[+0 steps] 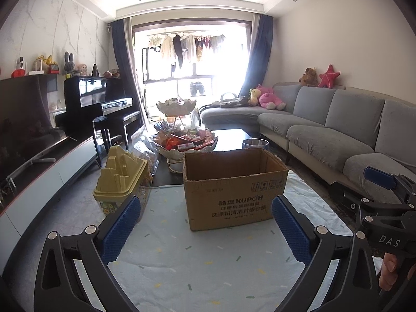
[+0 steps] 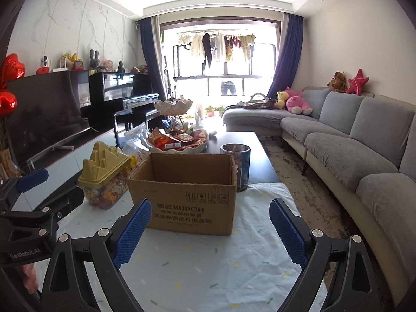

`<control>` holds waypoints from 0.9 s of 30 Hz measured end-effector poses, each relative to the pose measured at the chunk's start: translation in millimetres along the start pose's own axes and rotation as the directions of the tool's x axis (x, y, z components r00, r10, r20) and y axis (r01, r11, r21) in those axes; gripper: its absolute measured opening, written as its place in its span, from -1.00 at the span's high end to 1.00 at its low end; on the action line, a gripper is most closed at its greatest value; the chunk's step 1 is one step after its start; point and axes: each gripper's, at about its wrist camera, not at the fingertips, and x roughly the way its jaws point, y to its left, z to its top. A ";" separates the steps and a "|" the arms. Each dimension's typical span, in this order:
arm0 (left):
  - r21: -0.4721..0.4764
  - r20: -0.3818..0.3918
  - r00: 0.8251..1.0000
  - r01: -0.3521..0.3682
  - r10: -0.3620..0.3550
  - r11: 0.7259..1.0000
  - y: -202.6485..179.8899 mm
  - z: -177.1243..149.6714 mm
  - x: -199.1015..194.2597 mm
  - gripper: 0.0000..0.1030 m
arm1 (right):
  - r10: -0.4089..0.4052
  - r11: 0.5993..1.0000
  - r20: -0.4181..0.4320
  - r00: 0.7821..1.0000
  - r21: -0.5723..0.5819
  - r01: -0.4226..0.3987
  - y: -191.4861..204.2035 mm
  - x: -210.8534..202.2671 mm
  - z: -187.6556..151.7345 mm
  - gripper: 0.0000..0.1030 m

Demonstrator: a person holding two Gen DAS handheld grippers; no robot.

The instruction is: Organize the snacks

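An open brown cardboard box (image 1: 228, 189) stands on a pale cloth on the table; it also shows in the right wrist view (image 2: 187, 195), and its inside looks empty. Behind it a two-tier white stand holds a pile of snack packets (image 1: 186, 140), seen too in the right wrist view (image 2: 179, 140). My left gripper (image 1: 205, 223) is open and empty, in front of the box. My right gripper (image 2: 210, 228) is open and empty, also in front of the box. The right gripper's side shows at the right edge of the left wrist view (image 1: 384, 202).
A clear tub with a yellow castle-shaped lid (image 2: 104, 179) stands left of the box. A glass cup (image 2: 235, 166) stands at the box's back right. A grey sofa (image 2: 364, 143) runs along the right; a TV cabinet (image 1: 46, 176) and piano (image 1: 104, 104) on the left.
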 end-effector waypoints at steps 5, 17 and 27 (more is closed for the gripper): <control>0.004 0.000 1.000 0.003 -0.003 1.000 -3.3 -15.7 -22.2 -1.00 | -0.008 1.000 -0.012 1.000 0.012 0.008 2.3 -19.5 -20.4 -0.82; 0.011 0.009 1.000 0.004 -0.004 1.000 -9.2 -35.4 -51.6 -1.00 | -0.021 1.000 -0.015 1.000 0.003 0.021 5.3 -52.6 -45.8 -0.82; 0.019 0.035 0.999 -0.007 0.006 1.000 -12.7 -39.8 -67.7 -1.00 | -0.020 1.000 0.011 1.000 0.009 0.020 5.7 -68.5 -51.3 -0.82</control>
